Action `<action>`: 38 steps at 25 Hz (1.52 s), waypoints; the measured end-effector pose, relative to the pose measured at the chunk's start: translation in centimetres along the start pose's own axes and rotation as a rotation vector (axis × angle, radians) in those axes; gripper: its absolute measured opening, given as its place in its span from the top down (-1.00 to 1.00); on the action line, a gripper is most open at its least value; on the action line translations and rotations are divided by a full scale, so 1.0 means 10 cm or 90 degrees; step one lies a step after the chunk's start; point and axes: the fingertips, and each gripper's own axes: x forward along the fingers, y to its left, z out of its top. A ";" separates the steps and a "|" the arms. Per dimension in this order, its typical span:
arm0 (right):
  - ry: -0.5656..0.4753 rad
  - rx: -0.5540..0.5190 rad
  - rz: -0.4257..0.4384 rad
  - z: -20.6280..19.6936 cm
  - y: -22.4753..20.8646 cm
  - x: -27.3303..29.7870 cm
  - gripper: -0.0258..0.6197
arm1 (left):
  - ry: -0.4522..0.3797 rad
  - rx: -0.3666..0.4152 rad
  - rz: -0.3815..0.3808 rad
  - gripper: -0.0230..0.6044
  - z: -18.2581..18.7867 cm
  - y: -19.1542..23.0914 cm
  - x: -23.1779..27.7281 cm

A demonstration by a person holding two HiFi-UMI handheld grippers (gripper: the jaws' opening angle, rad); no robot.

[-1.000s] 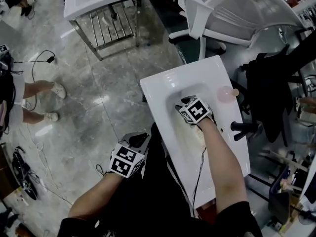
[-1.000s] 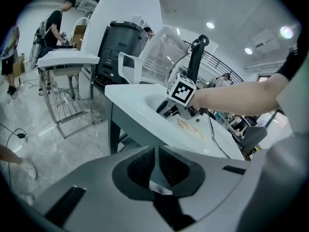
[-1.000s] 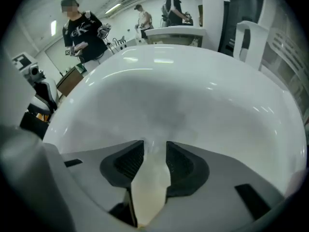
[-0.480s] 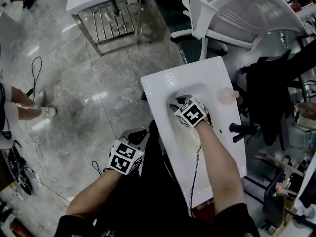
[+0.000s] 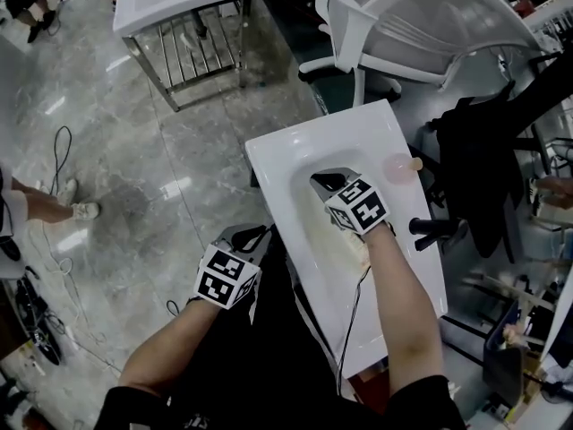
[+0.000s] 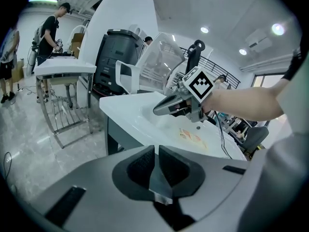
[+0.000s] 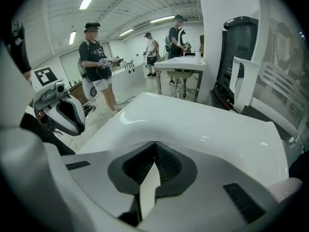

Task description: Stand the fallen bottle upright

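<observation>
Pink bottle point(image 5: 398, 167) hasn't budged since a second ago. What moved is the right gripper point(image 5: 323, 183): it's come up out of the sink point(image 5: 291, 146) bowl and its jaws have just been closing, now pinched together on nothing. The bottle's on the sink's flat rim right of the bowl and looks tipped over, cap pointing away from the bowl. I'd guess the gripper is lifting clear to reach it. The left gripper point(image 5: 257, 235) hangs off the sink's left edge, closed and empty, out of the way.

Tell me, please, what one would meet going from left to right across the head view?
White shoe → left hand-held gripper → right hand-held gripper → pink bottle → black jacket.
</observation>
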 end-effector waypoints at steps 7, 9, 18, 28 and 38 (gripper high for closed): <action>0.080 0.061 -0.035 -0.50 -0.51 -0.02 0.56 | 0.013 -0.003 0.008 0.80 -0.11 0.08 0.01; 0.102 0.087 -0.015 -0.64 -0.55 -0.01 0.49 | 0.013 -0.010 0.010 0.80 -0.14 0.09 0.01; 0.237 0.049 0.055 -0.90 -0.31 0.50 0.40 | 0.015 -0.033 0.021 0.80 -0.17 0.23 0.13; 0.300 0.051 0.074 -0.89 -0.23 0.67 0.60 | 0.013 -0.065 0.026 0.80 -0.22 0.28 0.22; 0.258 0.027 0.214 -0.65 0.21 0.58 0.63 | 0.008 -0.063 0.022 0.80 -0.20 0.28 0.18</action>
